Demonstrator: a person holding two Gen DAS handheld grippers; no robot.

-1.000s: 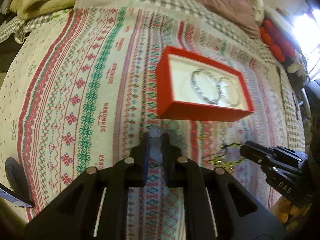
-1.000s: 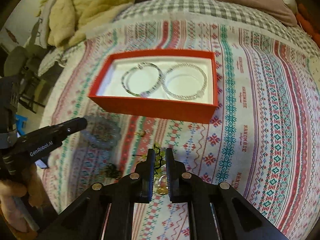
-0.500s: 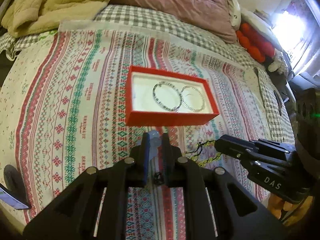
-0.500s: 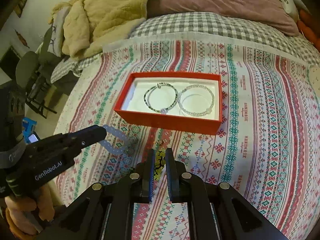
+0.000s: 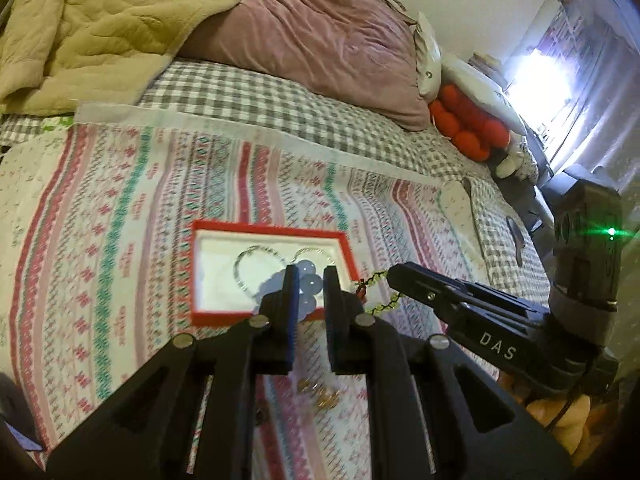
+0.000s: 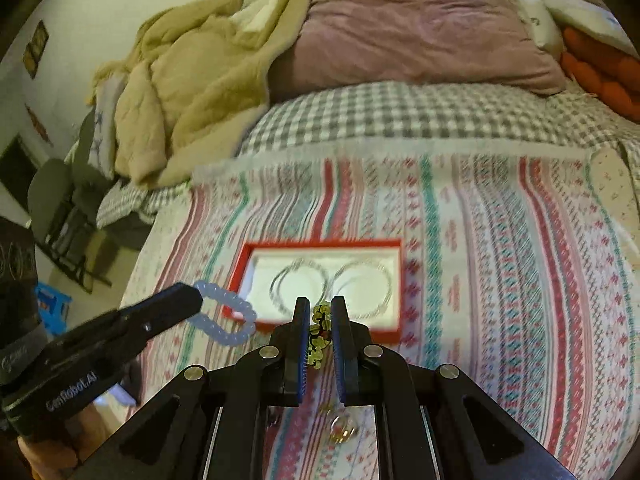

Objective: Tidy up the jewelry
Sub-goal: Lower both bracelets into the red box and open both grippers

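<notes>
Jewelry: two bracelets now lifted clear of the patterned blanket (image 6: 500,280), both down on it a second ago. Nearest, blue bead bracelet (image 5: 308,280) pinched in left gripper (image 5: 308,292); yellow-green bracelet (image 6: 319,334) pinched in right gripper (image 6: 320,320), hanging loose. Gold piece (image 6: 342,428) left lying below. Beyond, red box (image 6: 394,330) with two silver bangles (image 6: 300,288) inside. Likely next: carrying both over to box.
</notes>
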